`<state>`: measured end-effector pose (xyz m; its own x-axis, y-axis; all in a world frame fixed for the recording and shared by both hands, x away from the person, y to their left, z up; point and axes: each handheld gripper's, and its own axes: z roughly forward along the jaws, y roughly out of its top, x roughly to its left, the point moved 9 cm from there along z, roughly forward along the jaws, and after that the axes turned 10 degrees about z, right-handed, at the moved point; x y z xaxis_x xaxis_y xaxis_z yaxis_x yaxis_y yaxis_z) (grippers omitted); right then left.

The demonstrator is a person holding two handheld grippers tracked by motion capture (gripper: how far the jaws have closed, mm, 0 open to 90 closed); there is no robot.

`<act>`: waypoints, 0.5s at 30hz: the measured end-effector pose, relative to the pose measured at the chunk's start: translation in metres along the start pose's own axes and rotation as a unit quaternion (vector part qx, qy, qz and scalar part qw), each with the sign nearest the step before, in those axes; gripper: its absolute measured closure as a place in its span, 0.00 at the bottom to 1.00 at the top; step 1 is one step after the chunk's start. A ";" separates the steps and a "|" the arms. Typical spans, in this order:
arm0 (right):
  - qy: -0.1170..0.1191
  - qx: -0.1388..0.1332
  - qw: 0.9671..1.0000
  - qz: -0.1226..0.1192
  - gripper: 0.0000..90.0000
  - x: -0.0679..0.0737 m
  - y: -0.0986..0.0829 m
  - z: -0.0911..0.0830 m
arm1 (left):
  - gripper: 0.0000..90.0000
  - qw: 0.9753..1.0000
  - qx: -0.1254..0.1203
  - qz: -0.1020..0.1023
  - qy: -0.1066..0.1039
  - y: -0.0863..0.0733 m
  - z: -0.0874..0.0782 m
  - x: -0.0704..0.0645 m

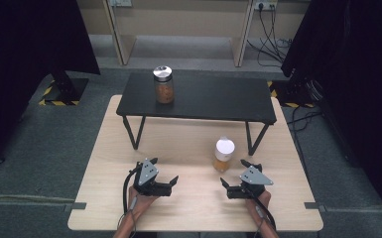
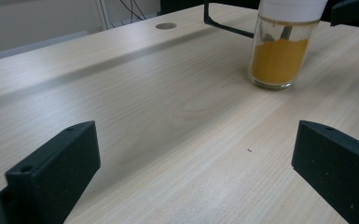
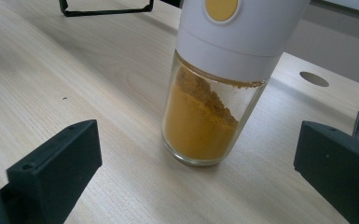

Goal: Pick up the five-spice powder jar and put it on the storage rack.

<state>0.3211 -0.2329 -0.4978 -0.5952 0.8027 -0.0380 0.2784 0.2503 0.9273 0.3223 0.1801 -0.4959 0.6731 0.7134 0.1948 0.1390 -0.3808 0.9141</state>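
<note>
Spice jar (image 3: pixel 214 98) stands centred before right gripper (image 1: pixel 242 179), untouched.

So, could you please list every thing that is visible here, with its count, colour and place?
spice jar: 1, glass with white cap and yellow-orange powder, on the wooden table just ahead of the right gripper
second jar: 1, glass with silver lid and brownish contents, on the left part of the black shelf
black shelf: 1, black, standing on the far half of the wooden table
wooden table: 1, light wood, centre of the high view
cables: several, black, on the floor at the far right
left gripper: 1, black with grey plate, jaws open, near table edge
right gripper: 1, black with grey plate, jaws open, facing the spice jar
</note>
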 end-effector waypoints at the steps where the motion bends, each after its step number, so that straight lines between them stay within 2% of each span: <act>1: 0.000 0.000 1.000 0.000 0.01 0.000 0.000 0.000 | 0.00 1.000 0.002 0.001 -0.002 -0.001 0.001 0.001; 15: 0.001 -0.001 1.000 0.003 0.01 0.000 0.000 0.000 | 0.00 1.000 0.017 0.001 -0.014 -0.009 0.008 0.005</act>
<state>0.3209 -0.2336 -0.4979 -0.5949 0.8032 -0.0311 0.2804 0.2436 0.9284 0.3298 0.1826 -0.5062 0.6931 0.6965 0.1859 0.1629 -0.4026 0.9008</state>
